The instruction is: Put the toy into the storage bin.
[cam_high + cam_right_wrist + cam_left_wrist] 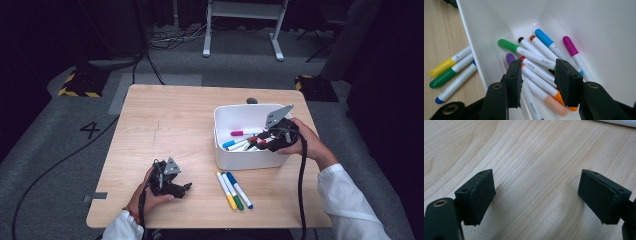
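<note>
Several markers [536,65] lie heaped on the floor of my white bin [223,150], which sits toward the table's [150,130] right edge. My right gripper [537,82] hangs inside the bin with its jaws parted; they straddle the markers directly beneath them, and I see the pads pressing nothing. Three more markers [234,190] lie near the table's front edge, just outside the bin's front wall. My left gripper [536,195] rests open over bare wood near the front edge.
</note>
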### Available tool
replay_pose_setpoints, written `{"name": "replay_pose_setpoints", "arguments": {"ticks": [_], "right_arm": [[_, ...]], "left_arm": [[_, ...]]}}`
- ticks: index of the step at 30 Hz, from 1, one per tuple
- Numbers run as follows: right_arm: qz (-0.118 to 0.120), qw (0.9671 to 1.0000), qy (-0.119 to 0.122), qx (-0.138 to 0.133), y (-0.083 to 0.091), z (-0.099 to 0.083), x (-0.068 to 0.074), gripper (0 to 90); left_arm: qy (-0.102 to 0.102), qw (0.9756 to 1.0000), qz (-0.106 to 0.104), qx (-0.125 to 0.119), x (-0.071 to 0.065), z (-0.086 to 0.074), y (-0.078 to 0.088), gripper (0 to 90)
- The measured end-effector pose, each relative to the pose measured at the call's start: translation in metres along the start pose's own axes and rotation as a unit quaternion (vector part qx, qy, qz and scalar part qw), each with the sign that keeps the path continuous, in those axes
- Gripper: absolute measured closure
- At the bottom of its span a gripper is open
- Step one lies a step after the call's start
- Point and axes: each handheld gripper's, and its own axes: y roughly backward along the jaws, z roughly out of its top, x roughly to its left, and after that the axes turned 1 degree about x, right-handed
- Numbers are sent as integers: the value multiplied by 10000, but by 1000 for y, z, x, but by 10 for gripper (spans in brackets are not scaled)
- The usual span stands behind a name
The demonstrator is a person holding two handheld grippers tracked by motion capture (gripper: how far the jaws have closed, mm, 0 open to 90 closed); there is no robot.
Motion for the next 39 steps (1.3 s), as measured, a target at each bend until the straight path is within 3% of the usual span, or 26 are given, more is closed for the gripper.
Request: {"name": "replay_pose_setpoints", "arguments": {"ticks": [4,7,13,16,19,22,27,33,39], "right_arm": [[-169,9986,-103,-486,9,-4,2,525],[-303,9944,-265,-976,20,-9,5,489],[-698,9797,-519,-1807,51,-21,20,442],[-751,9716,-621,-2156,66,-29,29,426],[-908,9658,-628,-2347,77,-37,42,407],[-937,9633,-605,-2441,83,-47,56,401],[-872,9646,-626,-2410,79,-64,79,399],[-773,9687,-577,-2289,50,-77,105,411],[-408,9791,-548,-1914,-3,-74,118,475]], "left_arm": [[1,10000,10,5,0,0,0,144],[7,10000,0,4,0,0,0,144],[-5,10000,7,2,0,0,0,145],[-10,10000,16,2,0,0,0,144],[6,10000,37,-8,0,0,0,144],[10,10000,38,-9,0,0,0,144],[7,10000,39,-8,0,0,0,144],[9,10000,39,-14,0,0,0,144],[6,10000,43,-9,0,0,0,145]]}}
